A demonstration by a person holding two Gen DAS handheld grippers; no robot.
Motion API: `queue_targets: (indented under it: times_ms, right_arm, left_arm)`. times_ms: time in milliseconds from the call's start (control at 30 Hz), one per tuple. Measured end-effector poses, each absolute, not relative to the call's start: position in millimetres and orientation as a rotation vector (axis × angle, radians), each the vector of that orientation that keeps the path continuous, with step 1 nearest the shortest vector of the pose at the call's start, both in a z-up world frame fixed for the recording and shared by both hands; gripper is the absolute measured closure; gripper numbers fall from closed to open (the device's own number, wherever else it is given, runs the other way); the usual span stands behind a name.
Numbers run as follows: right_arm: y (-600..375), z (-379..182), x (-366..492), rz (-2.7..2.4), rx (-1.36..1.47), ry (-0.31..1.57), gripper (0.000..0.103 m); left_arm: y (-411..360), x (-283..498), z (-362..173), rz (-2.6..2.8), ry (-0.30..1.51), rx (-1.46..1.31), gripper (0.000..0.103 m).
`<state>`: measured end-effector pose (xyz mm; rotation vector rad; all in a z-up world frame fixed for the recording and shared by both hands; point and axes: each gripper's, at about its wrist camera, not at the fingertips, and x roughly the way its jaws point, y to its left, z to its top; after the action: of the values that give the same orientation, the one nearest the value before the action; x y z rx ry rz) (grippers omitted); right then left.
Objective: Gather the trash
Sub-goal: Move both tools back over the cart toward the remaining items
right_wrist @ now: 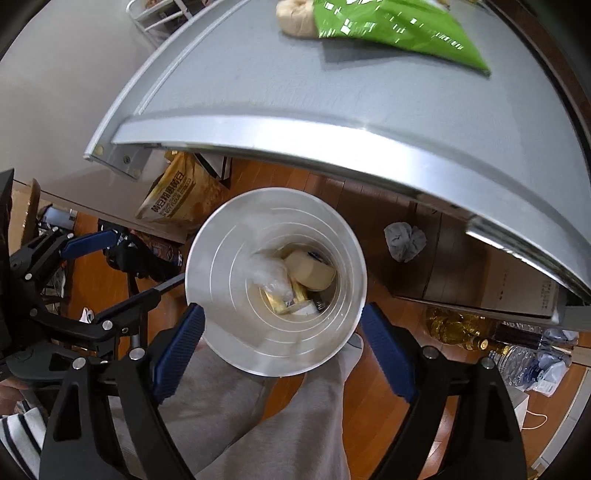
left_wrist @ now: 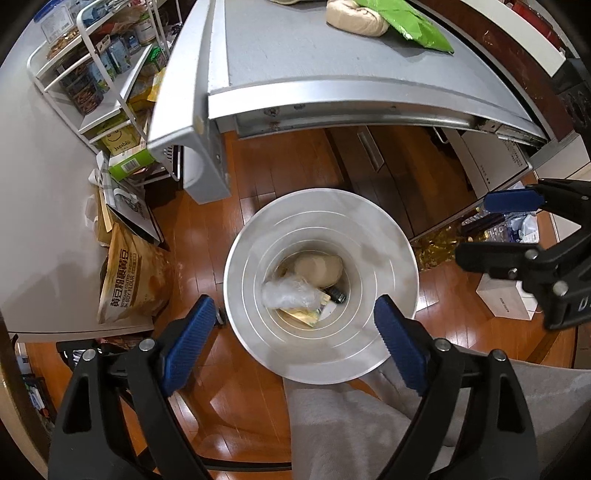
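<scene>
A round silver trash bin [left_wrist: 369, 236] stands on the wooden floor below both grippers; it also shows in the right wrist view [right_wrist: 221, 236]. Inside lie a beige paper cup [left_wrist: 318, 270], a clear plastic wrapper [left_wrist: 290, 292] and a yellow wrapper [left_wrist: 302, 315]. My left gripper [left_wrist: 294, 325] is open and empty above the bin. My right gripper [right_wrist: 282, 334] is open and empty above the bin too. On the grey table [right_wrist: 240, 74] lie a green bag [right_wrist: 399, 29] and a beige crumpled lump [right_wrist: 295, 18]. A grey crumpled wad [right_wrist: 404, 240] lies on the floor under the table.
A tan flour bag [left_wrist: 129, 280] leans by the wall at the left. A white shelf rack [left_wrist: 96, 66] with packaged food stands beyond it. Bottles [right_wrist: 461, 328] and plastic bags [right_wrist: 532, 365] crowd the floor at the right. The person's grey-trousered legs [right_wrist: 280, 406] are below the bin.
</scene>
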<state>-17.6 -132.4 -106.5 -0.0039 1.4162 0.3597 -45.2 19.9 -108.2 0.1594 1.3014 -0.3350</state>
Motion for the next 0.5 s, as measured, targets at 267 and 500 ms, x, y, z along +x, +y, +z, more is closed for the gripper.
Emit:
queue_targets:
  times_ms: [267,500]
  right_arm:
    - [-140.4,-72.1,-25.7,0.351,0.030,1.337,0.015]
    - [-143.4,-35.4,-31.7,0.343,0.059,1.232,0.015]
  left_arm:
    - [23.7,-46.2,-88.1,-0.325,1.260,0.115,0.008]
    - [24.1,-46.5,-53.9,-0.370,1.193,0.054,0.008]
